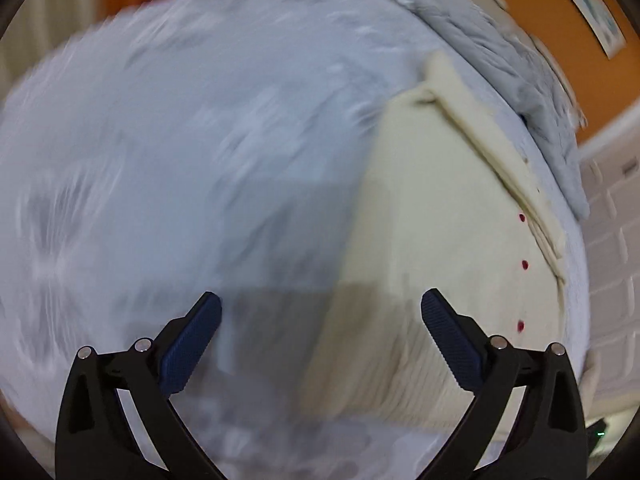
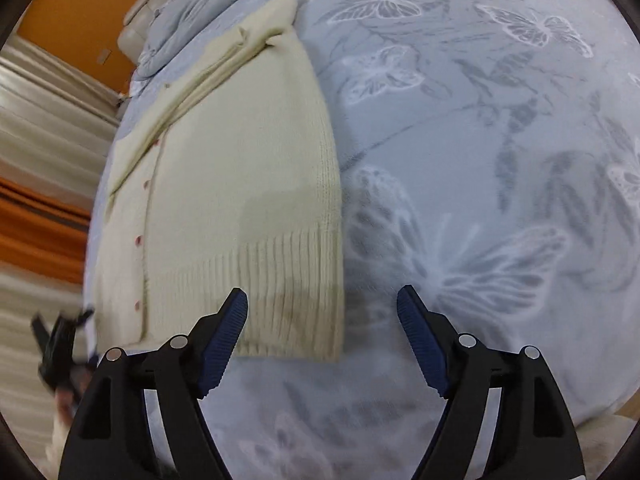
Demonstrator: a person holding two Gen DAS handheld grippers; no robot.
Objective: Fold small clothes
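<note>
While both grippers hang above the bed with their jaws spread wide and nothing between them, the cream cardigan (image 2: 236,168) lies flat on the pale blue butterfly-print bedspread (image 2: 480,140). From the right wrist view, the right gripper (image 2: 322,300) sits over the cardigan's lower right corner: its left fingertip is above the ribbed hem, its right fingertip above bare bedspread just beside the garment's edge. From the left wrist view, which is blurred, the left gripper (image 1: 320,304) is above the cardigan's (image 1: 432,240) opposite side edge, with the knit ahead and to the right and the bedspread (image 1: 180,140) to the left. A row of small red buttons (image 1: 525,265) runs down the cardigan's front, and a sleeve is folded along its far side. A crumpled grey quilt (image 1: 500,64) is bunched near the sleeve end of the garment, against an orange wall (image 2: 76,12). Nothing lies between either gripper and the cardigan.
</note>
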